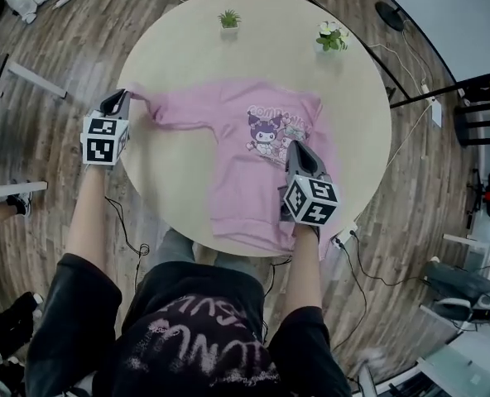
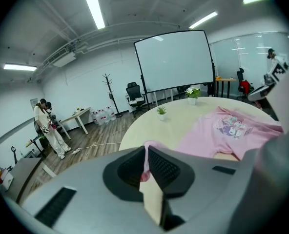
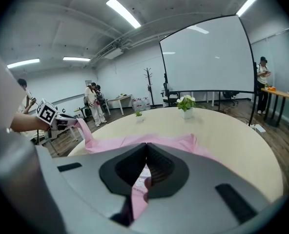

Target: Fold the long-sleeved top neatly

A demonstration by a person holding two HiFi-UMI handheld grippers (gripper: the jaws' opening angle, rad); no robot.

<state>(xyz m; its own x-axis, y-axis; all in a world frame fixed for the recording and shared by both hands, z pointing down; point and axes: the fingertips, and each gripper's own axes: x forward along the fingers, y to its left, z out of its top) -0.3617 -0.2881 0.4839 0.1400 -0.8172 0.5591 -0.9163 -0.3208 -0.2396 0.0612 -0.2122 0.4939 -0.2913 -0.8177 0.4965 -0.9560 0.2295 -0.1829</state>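
On the round bench (image 1: 179, 56) lies the pink long-sleeved top (image 1: 228, 114). At the bench's left edge the left gripper (image 1: 121, 99) pinches the sleeve end (image 1: 143, 103) in its fingers. The right gripper (image 1: 298, 149) pinches body fabric, probably to pull the sleeve taut.

A pink top (image 1: 228, 131) covers the round table (image 1: 179, 48); left gripper (image 1: 122, 98) pinches its sleeve at the table's left edge; right gripper (image 1: 297, 149) nearer the table's front.
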